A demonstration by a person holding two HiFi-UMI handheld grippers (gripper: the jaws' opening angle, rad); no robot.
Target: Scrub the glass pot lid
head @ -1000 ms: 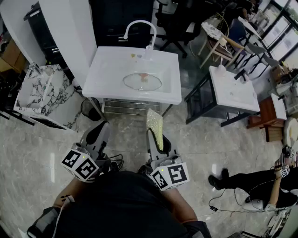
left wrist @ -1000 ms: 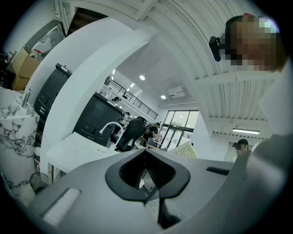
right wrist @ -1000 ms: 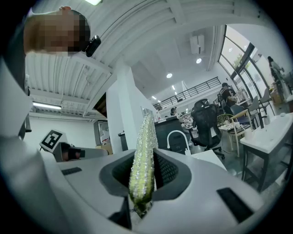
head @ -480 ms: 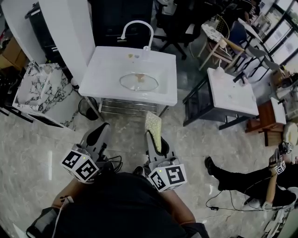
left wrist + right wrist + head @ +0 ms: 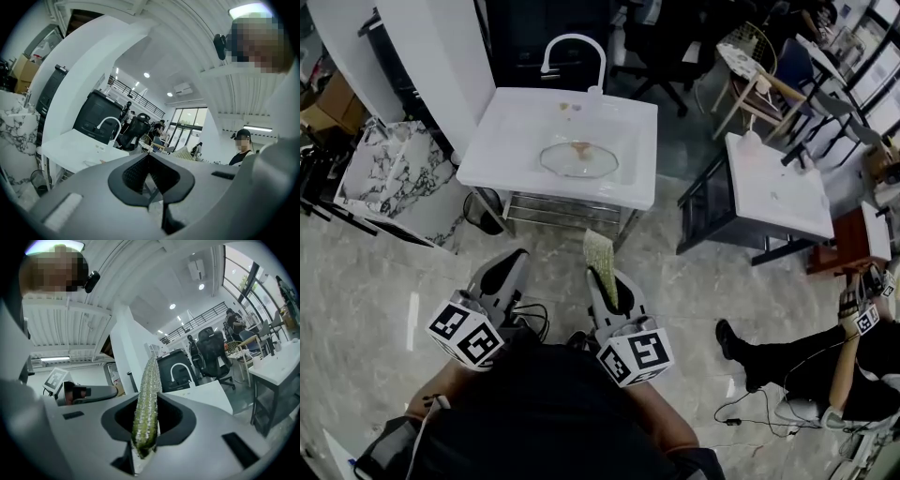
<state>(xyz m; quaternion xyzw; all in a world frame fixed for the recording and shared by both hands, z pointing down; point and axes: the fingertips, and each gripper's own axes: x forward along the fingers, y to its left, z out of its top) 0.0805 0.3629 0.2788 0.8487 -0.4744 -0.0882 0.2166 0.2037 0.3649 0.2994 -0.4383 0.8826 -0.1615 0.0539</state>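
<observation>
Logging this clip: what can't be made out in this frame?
Glass pot lid: too small in the head view to judge how dirty it is.
Small items beside the faucet: too small in the head view to identify.
Sponge: seen edge-on in the right gripper view, so its broad faces are hidden.

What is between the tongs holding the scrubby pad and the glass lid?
Between the right tongs and the glass pot lid, the head view shows only marble floor, then the white sink's front rim.
</observation>
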